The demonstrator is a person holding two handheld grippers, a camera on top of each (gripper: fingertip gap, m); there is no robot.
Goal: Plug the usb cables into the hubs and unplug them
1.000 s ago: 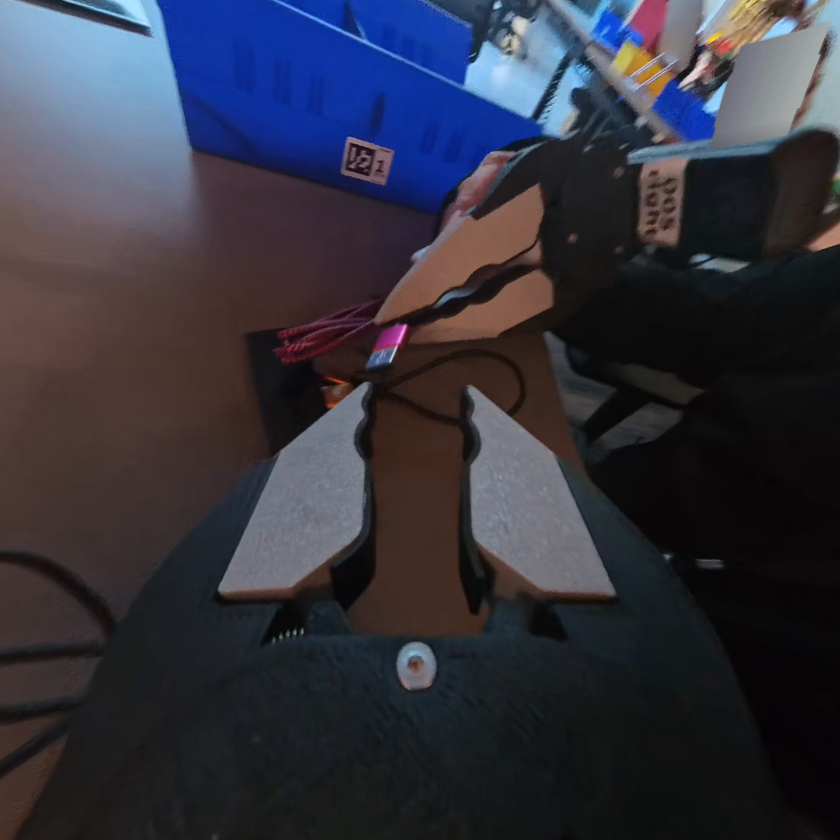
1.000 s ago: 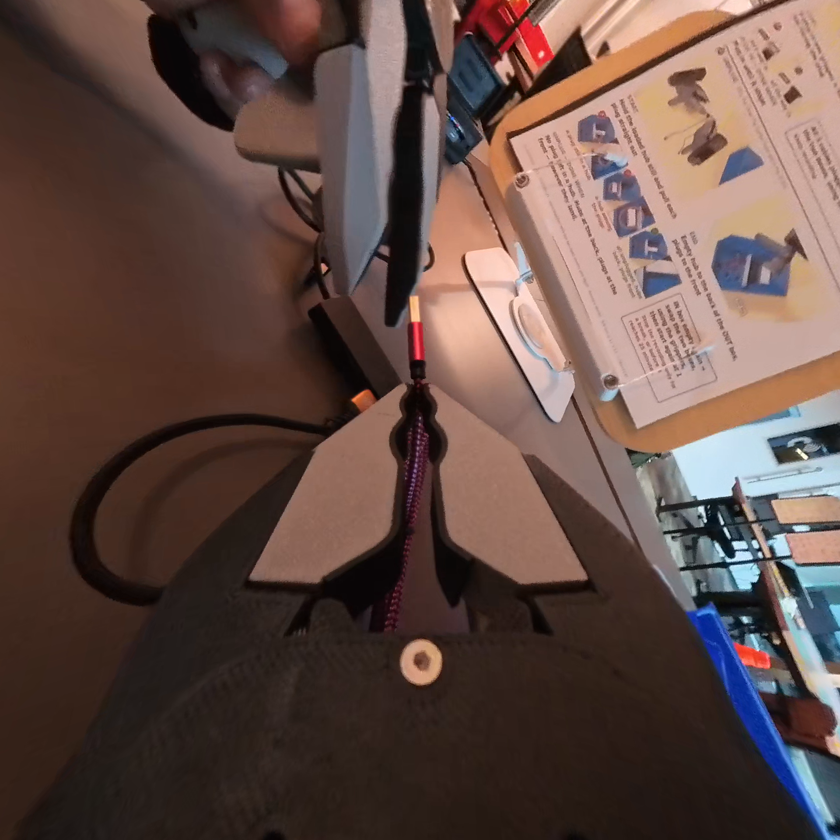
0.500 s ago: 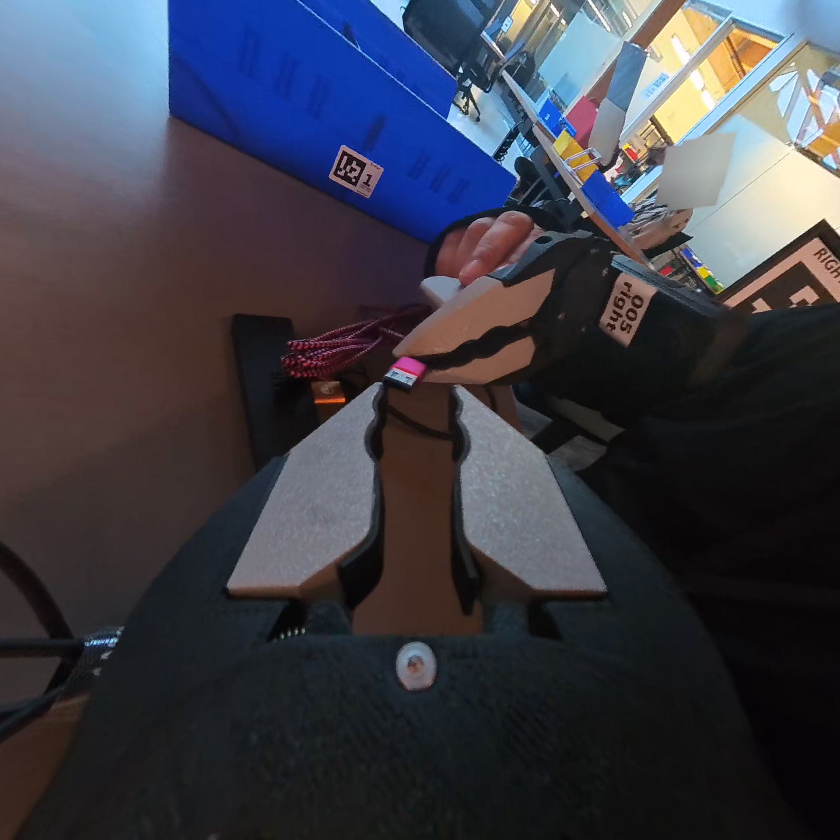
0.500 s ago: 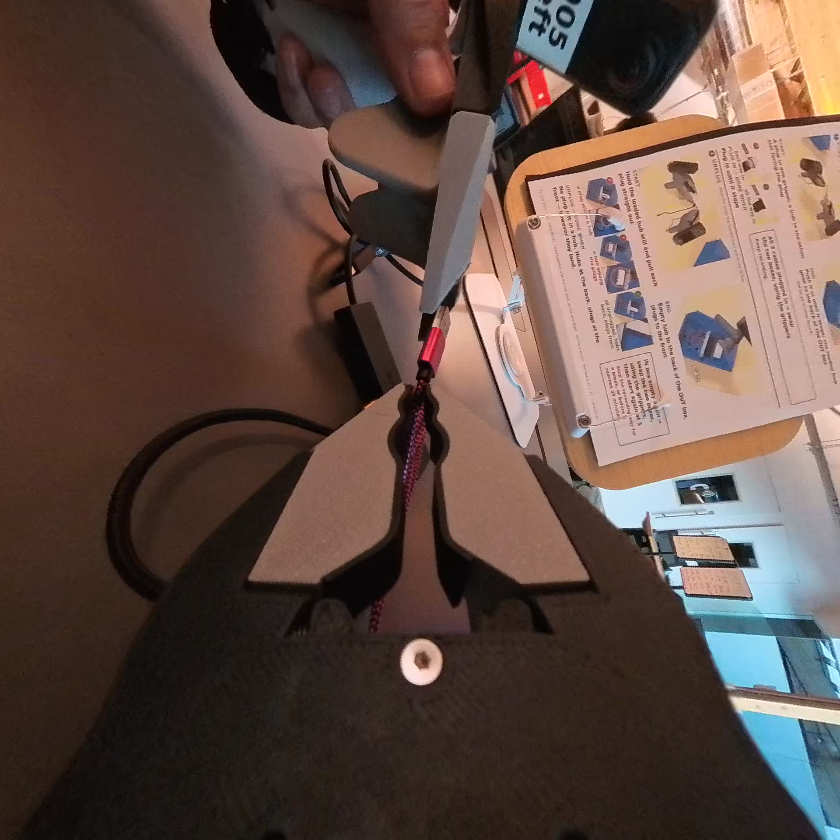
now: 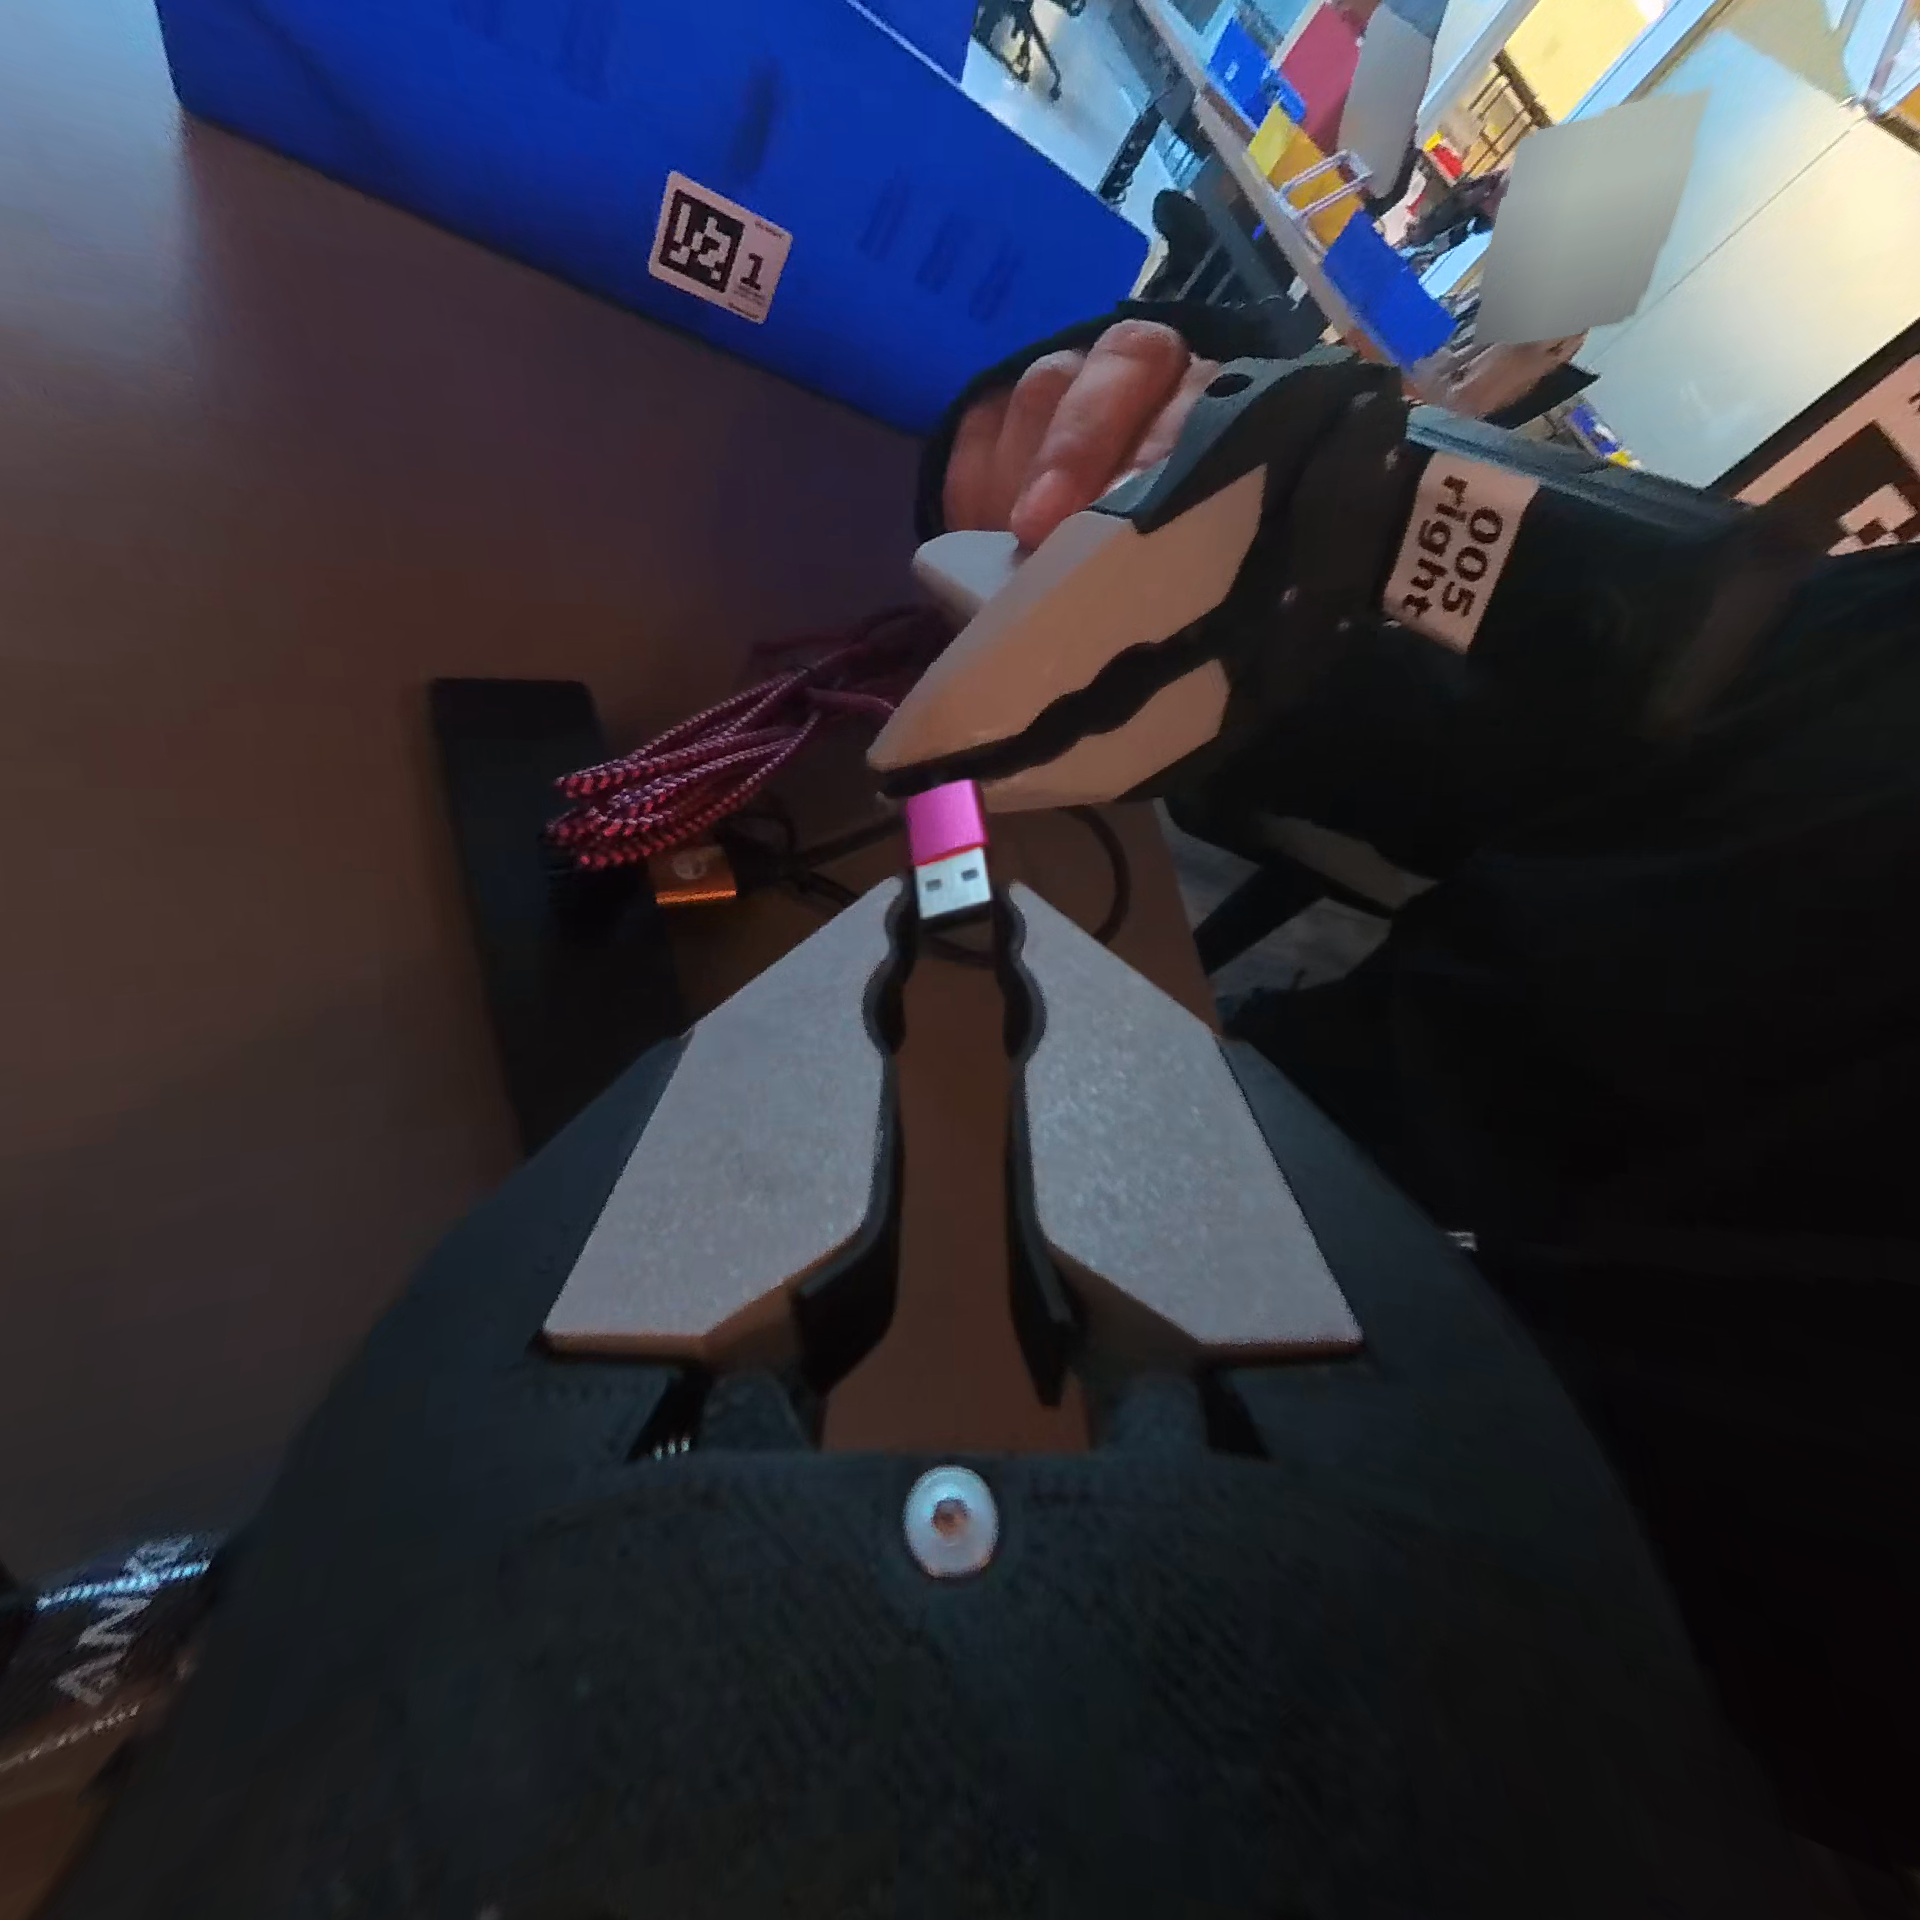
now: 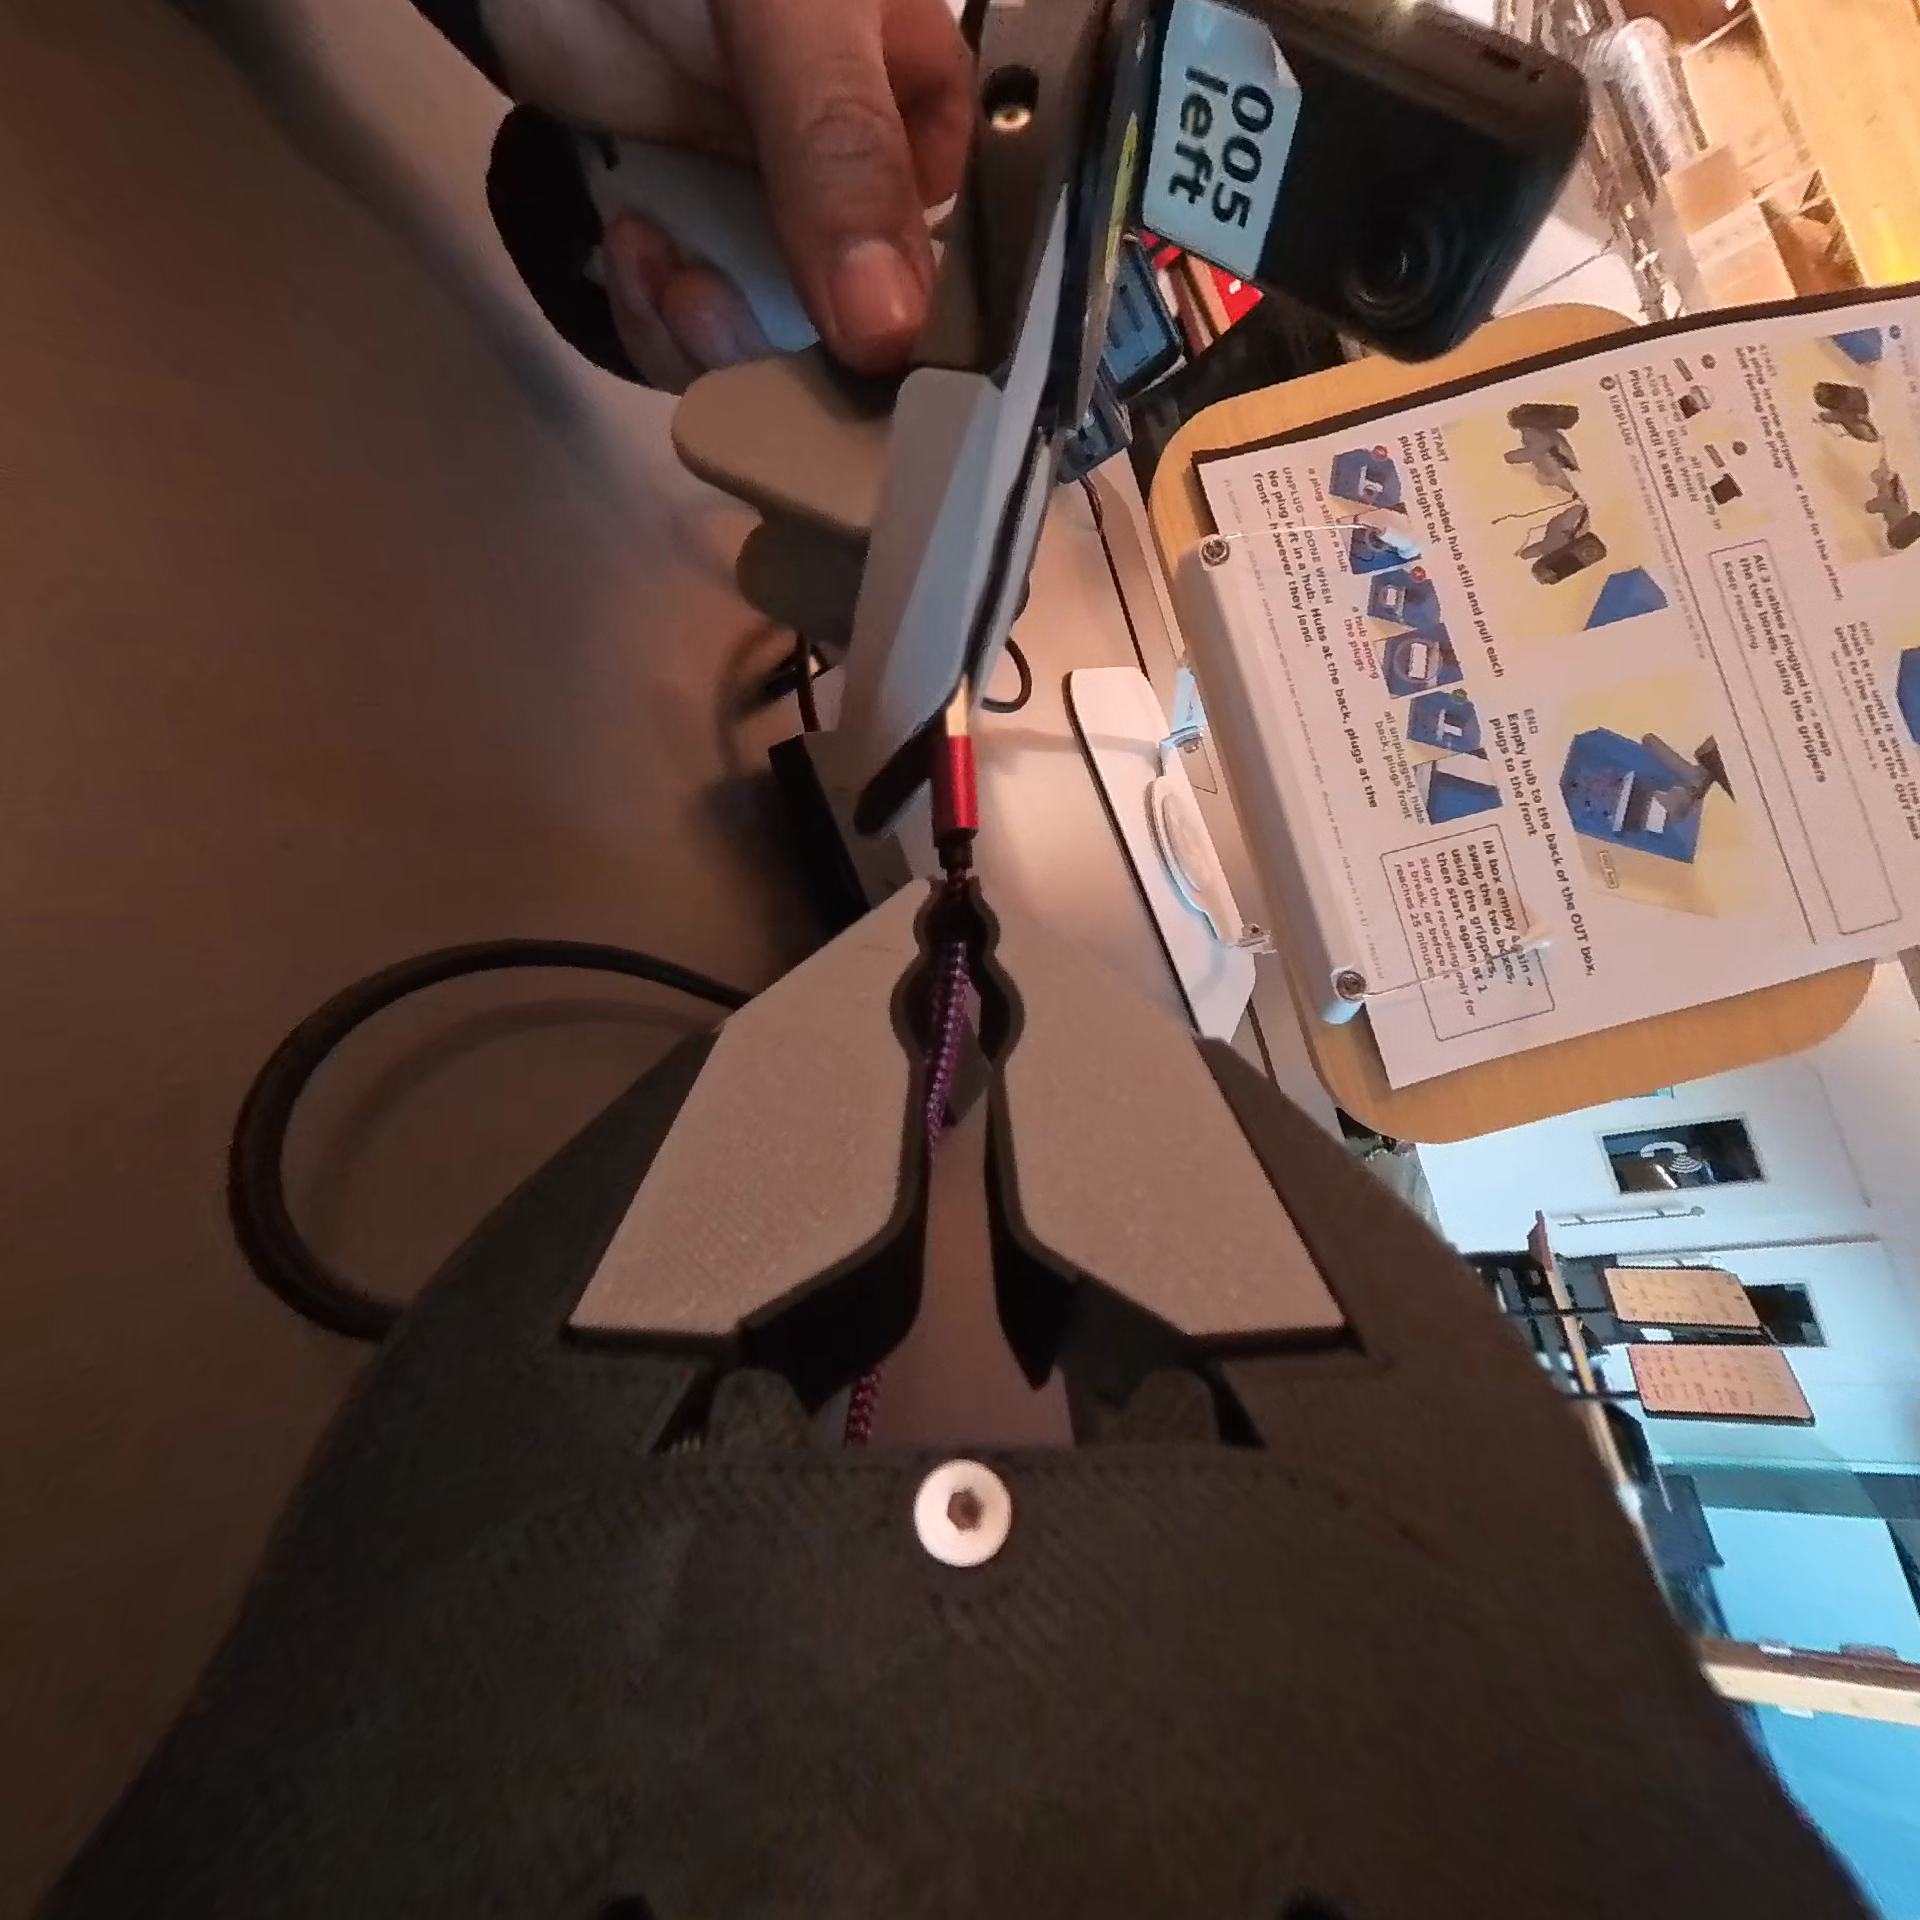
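The black hub [image 5: 520, 883] on the table [image 5: 260, 623] is lying partly hidden behind the braided cable bundle [image 5: 707, 769] and the left gripper's fingers [image 5: 748, 1143], so its ports are not showing. In the right wrist view, the plug's [image 6: 954, 800] metal tip is disappearing behind the left gripper [image 6: 966, 686].

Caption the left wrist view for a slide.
Right gripper dangles a pink USB plug at the open left gripper.
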